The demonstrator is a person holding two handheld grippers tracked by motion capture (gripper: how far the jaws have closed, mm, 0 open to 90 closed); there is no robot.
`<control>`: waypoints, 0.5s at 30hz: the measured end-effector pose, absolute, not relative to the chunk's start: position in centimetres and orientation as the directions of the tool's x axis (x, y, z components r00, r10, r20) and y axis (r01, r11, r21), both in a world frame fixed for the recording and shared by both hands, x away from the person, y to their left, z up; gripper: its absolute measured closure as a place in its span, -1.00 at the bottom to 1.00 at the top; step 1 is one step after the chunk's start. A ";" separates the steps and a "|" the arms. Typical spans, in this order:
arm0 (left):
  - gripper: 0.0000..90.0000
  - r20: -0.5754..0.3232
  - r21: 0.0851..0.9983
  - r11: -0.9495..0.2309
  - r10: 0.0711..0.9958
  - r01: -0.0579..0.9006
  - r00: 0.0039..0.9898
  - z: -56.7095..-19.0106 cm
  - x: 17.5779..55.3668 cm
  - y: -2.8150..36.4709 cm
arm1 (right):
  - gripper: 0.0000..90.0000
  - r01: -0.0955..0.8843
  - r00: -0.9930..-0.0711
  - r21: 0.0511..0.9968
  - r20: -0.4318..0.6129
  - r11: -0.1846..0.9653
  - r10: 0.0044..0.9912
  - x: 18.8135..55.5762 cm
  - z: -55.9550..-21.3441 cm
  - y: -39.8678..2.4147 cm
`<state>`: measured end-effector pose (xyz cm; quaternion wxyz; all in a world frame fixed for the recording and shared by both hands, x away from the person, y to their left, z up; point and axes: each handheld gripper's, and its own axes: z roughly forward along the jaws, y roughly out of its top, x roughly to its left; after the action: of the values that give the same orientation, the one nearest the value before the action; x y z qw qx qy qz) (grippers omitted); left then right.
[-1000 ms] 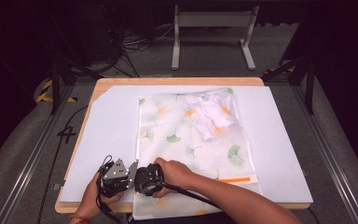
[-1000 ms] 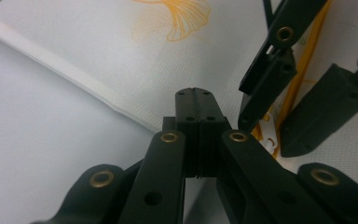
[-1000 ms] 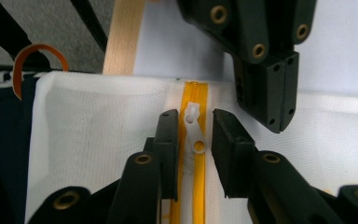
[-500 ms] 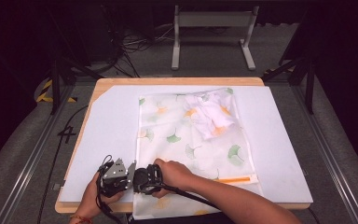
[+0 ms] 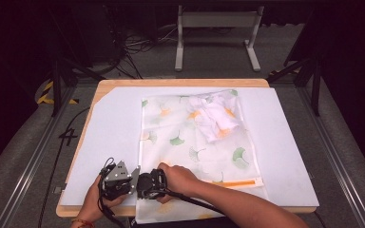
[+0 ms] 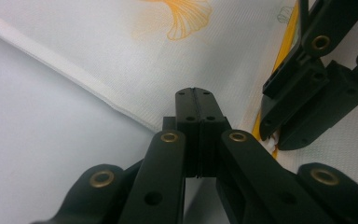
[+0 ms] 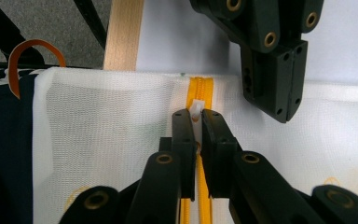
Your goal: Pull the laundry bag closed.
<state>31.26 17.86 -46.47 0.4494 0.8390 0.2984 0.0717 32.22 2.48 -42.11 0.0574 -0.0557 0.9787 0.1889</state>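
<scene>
Worktop (image 5: 114, 123): wooden board under a white sheet, dark floor around it.
Bag (image 5: 190, 142): white mesh with leaf prints, lay flat; white cloth (image 5: 217, 116) inside.
Zipper (image 7: 200, 88): yellow, near the close edge.
Right gripper (image 7: 195, 122): fingers had just closed, clamped on the white zipper pull (image 7: 196, 108).
Left gripper (image 6: 195, 95): fingers together on the bag's edge, just beside.

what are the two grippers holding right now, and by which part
Right gripper is shut on the white zipper pull of the mesh bag; left gripper pinches the bag's edge.
</scene>
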 end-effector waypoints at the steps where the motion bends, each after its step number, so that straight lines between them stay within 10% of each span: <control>1: 1.00 -0.154 0.800 -0.406 0.573 0.442 0.805 -46.5 31.2 17.8 | 0.87 -0.120 -0.988 0.362 -0.131 0.924 -0.077 32.2 -42.1 2.4; 7: 1.00 -0.030 0.746 -0.564 0.504 0.355 0.863 -46.0 31.8 18.7 | 0.87 -0.110 -0.988 0.350 -0.137 0.930 -0.066 32.1 -41.9 2.2; 15: 1.00 -0.150 0.778 -0.475 0.497 0.412 0.855 -46.0 31.2 20.1 | 0.87 -0.131 -0.984 0.357 -0.160 0.925 -0.077 31.9 -42.0 2.2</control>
<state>31.16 20.14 -45.97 0.4385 0.8574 0.2650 0.0483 31.90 2.19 -42.00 0.0715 -0.0531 0.9784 0.1864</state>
